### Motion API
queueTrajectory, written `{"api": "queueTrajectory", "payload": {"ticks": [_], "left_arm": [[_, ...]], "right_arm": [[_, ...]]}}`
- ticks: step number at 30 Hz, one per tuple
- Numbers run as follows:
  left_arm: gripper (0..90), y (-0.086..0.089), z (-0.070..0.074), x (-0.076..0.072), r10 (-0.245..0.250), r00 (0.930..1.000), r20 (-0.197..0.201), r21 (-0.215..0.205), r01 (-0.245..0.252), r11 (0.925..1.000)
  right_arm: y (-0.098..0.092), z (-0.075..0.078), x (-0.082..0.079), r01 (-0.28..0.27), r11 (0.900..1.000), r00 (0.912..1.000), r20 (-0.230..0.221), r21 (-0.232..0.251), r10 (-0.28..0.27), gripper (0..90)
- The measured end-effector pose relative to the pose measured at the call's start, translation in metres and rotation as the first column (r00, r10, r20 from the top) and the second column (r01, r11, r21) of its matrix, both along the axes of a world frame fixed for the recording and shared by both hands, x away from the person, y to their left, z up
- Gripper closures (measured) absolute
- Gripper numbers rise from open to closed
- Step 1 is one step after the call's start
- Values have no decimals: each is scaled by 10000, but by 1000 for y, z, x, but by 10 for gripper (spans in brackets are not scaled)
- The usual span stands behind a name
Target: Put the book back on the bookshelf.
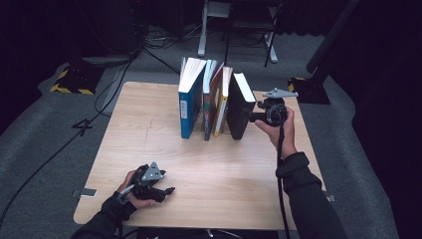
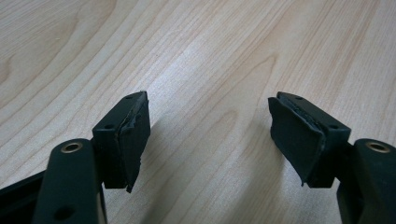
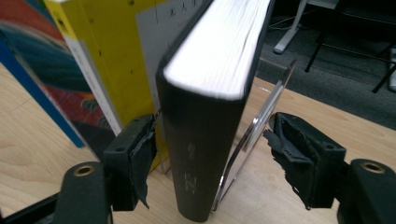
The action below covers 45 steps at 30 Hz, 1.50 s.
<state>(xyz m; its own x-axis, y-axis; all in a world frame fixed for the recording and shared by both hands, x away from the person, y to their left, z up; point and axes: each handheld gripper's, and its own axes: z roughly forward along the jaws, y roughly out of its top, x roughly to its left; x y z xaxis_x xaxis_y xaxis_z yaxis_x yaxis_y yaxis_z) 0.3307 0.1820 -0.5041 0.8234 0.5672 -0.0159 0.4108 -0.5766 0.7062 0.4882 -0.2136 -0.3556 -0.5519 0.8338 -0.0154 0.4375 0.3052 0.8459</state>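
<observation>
Several books stand upright in a row at the back middle of the wooden table (image 1: 149,134): a blue book (image 1: 188,107), a colourful one (image 1: 209,107), a yellow one (image 1: 222,104) and a black book (image 1: 239,112) at the right end. My right gripper (image 1: 254,117) reaches in level from the right. In the right gripper view its jaws (image 3: 212,128) straddle the black book (image 3: 205,140) and a clear bookend (image 3: 259,119). The right pad stands apart from the bookend, so the gripper is open. My left gripper (image 1: 169,190) rests low at the table's front left, open (image 2: 208,135) over bare wood.
Grey carpet surrounds the table, with cables (image 1: 54,149) running across it at the left. Metal furniture legs (image 1: 203,40) stand behind the table, and a dark stand base (image 1: 308,89) sits at the back right. A small tag (image 1: 88,192) lies by the front left corner.
</observation>
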Motion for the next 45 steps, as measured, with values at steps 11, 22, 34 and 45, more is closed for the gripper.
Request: {"api": "queueTrajectory", "payload": {"ticks": [11,22,34,45], "left_arm": [[289,0,0,0,13,10000,-1,-16,-13,10000],[288,0,0,0,13,10000,-12,-20,-13,10000],[287,-1,0,1,-5,10000,2,-17,5,10000],[286,-1,0,1,-19,10000,7,-23,19,10000]], "right_arm": [[8,-62,-1,-80,9998,10000,-17,-165,80,396],[18,-86,7,611,9978,9981,-96,-262,-614,417],[17,-73,3,656,9978,9974,309,-45,-654,430],[18,-51,-1,711,9975,9953,662,54,-713,442]]}}
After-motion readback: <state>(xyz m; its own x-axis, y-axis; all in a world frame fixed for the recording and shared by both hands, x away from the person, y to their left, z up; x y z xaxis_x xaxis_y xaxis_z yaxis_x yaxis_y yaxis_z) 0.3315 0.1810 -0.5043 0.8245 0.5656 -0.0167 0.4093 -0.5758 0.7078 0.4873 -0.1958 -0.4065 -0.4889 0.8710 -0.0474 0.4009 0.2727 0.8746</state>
